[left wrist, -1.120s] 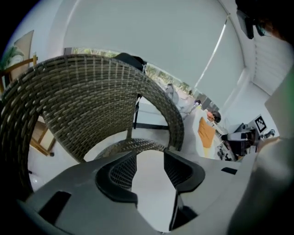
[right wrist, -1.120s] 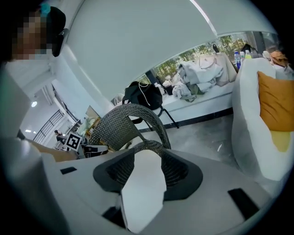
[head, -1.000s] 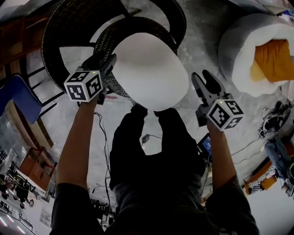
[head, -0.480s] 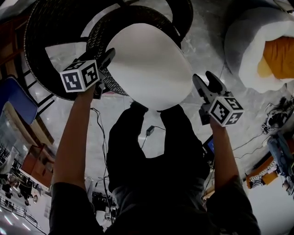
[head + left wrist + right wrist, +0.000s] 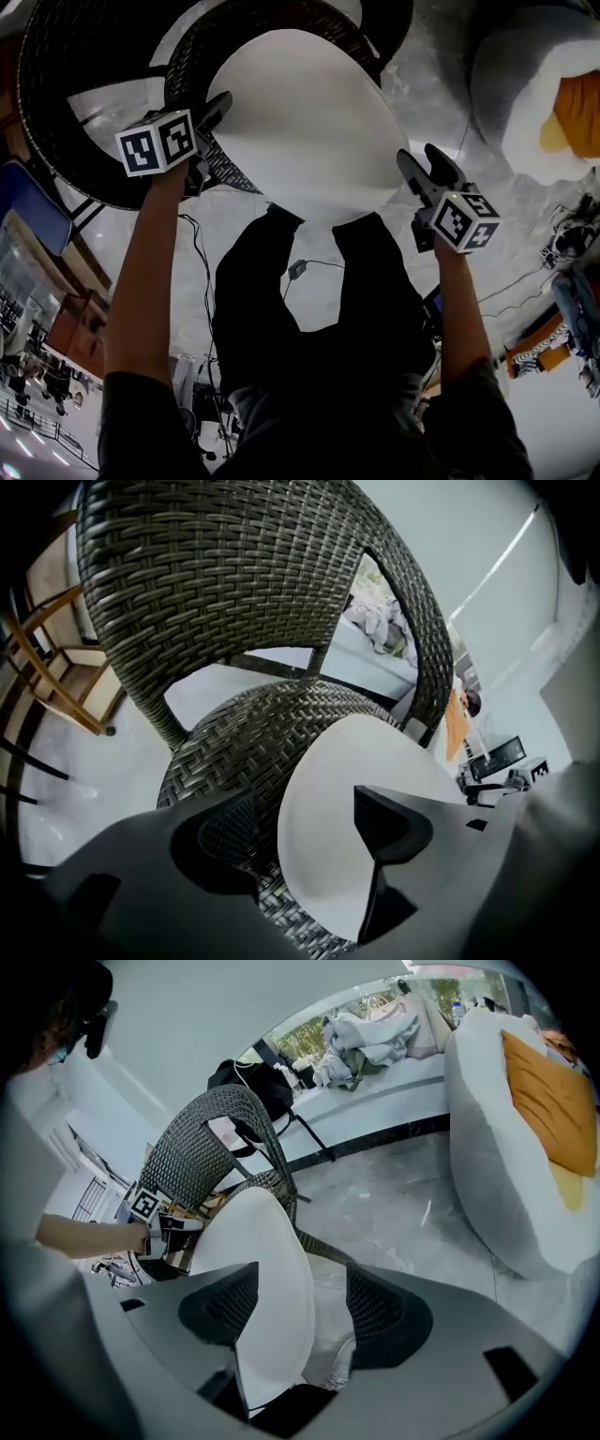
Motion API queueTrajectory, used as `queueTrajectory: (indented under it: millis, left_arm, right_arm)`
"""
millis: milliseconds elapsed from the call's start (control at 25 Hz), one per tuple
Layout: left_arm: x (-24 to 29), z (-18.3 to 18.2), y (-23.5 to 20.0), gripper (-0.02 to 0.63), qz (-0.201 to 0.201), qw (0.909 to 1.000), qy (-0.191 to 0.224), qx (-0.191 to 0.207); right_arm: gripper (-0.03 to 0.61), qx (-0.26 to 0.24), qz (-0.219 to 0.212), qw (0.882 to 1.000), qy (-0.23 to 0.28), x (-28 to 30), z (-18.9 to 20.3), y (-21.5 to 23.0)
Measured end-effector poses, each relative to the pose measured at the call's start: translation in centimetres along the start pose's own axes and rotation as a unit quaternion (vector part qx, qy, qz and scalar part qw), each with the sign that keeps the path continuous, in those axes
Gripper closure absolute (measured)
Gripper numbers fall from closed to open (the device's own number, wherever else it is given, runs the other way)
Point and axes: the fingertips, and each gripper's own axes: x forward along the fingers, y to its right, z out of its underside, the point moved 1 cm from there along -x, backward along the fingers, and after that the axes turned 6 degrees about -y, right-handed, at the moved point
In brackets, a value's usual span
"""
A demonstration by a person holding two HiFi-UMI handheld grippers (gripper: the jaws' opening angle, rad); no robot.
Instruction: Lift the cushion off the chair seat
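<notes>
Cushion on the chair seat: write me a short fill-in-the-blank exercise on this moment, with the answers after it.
1. The ___ cushion lies on the seat of a dark wicker chair.
2. In the head view, the right gripper is at the cushion's ___ edge.
3. The pale plush seat holds an ___ pillow.
Missing words: white; right; orange.
Note: the fingers of the left gripper and the right have just been opening. Both stand open, with the cushion's edge between them, unpressed.

Smooth matt cushion (image 5: 309, 122); dark woven wicker chair (image 5: 66, 75).
</notes>
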Motion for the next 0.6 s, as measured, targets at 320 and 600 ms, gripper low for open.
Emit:
queueTrajectory:
  millis: [320, 600]
  left_arm:
    - [2.1, 1.6, -0.2, 0.291, -0.006, 0.999, -0.044, -0.007]
    - [2.4, 1.6, -0.2, 0.324, 0.003, 0.9993, -0.032, -0.018]
  right_arm:
    - [0.334, 0.017, -0.004, 0.999, -0.033, 2.0, 3.2, 0.9]
    - [0.336, 0.035, -0.014, 0.999, -0.024, 2.3, 3.4, 1.0]
